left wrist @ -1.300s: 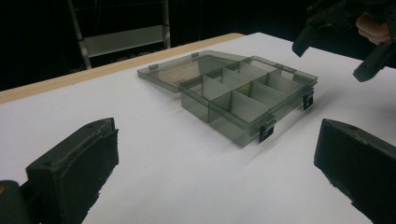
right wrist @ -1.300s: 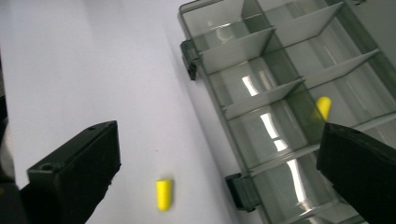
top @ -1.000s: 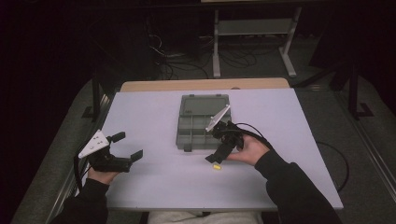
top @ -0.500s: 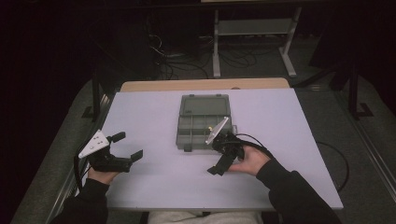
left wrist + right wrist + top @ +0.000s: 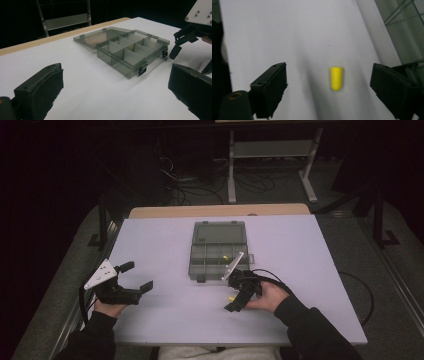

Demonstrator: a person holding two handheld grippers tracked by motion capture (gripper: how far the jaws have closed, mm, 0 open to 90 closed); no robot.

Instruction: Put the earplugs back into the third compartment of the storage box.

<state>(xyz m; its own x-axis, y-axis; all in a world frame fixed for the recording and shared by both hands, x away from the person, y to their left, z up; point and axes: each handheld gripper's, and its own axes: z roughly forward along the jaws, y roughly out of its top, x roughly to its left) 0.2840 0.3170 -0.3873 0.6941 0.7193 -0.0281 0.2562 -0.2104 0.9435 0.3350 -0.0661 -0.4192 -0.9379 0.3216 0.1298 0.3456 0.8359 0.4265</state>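
A white table (image 5: 165, 320) carries a smoky grey divided box (image 5: 218, 256), lid lying flat open behind it. The left gripper (image 5: 134, 276) rests wide open, empty. The right gripper (image 5: 236, 296), jaws wide apart, straddles a small yellow plug (image 5: 336, 78) lying lengthwise between them, untouched, just before the box.

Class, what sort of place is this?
Probably a lab recording bay, not a home: a bare white table in a dark room, loose cables on the floor, a metal stand behind.
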